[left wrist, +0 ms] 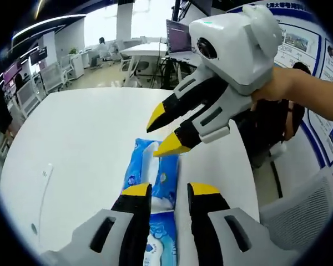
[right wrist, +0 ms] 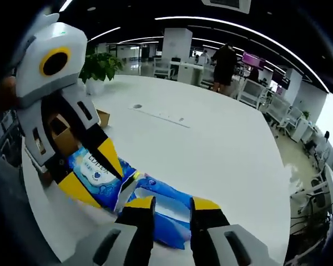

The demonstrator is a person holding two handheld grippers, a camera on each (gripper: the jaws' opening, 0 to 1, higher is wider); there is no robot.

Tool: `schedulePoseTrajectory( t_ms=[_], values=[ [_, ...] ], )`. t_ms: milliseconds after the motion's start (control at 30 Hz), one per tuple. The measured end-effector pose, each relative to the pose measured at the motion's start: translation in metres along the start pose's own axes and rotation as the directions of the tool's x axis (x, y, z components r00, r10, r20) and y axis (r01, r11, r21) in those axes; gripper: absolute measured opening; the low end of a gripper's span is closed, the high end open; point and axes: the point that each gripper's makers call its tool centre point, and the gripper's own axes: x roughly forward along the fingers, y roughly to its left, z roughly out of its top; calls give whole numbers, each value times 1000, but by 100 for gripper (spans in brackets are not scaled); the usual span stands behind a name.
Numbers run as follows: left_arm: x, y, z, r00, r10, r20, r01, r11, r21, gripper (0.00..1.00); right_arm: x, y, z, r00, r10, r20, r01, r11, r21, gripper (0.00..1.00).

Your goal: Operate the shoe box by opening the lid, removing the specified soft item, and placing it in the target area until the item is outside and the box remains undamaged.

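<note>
A blue soft tissue pack (left wrist: 164, 177) lies lengthwise on the white table (left wrist: 89, 138). My left gripper (left wrist: 169, 191) is shut on its near end, one jaw on each side. My right gripper (left wrist: 162, 133) comes in from the upper right, held by a hand (left wrist: 288, 86); it is open, its lower fingertip touching the pack's far end. In the right gripper view the pack (right wrist: 155, 191) runs between my right gripper (right wrist: 171, 204) and the left gripper (right wrist: 94, 173), which pinches it. The brown cardboard shoe box (right wrist: 104, 117) sits behind the left gripper, mostly hidden.
A potted plant (right wrist: 100, 66) stands at the table's far corner. A grey mesh chair (left wrist: 305, 205) is beside the table edge. A person (right wrist: 225, 61) stands among desks in the background. The table (right wrist: 211, 149) stretches wide beyond the pack.
</note>
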Motion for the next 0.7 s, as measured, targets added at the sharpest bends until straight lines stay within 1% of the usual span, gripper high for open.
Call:
schedulePoseTrajectory(
  t_ms=[133, 200, 267, 400, 567, 667, 700],
  values=[
    [-17, -3, -6, 1000, 17, -1, -17, 1000, -5, 31, -5, 13, 3, 1000, 13, -3, -13, 1000, -13, 25],
    [-26, -4, -9, 1000, 25, -2, -25, 1000, 8, 33, -7, 20, 6, 1000, 23, 1, -23, 999, -22, 27],
    [-36, -3, -10, 999, 38, 2, -38, 999, 10, 37, -10, 28, 9, 999, 34, 0, -34, 999, -34, 29],
    [-56, 0, -12, 998, 61, 29, -60, 998, -15, 44, -14, 40, 13, 999, 52, -12, -52, 997, -53, 34],
    [-77, 2, -20, 996, 84, 30, -84, 996, -14, 49, -20, 52, 18, 998, 62, -18, -63, 996, -63, 39],
    [-92, 1, -26, 995, 94, 42, -92, 995, -41, 52, -23, 60, 21, 997, 72, -16, -73, 995, -72, 41],
    [-94, 3, -27, 994, 96, 48, -94, 994, -51, 53, -24, 63, 23, 997, 75, -17, -76, 994, -76, 42]
  ],
)
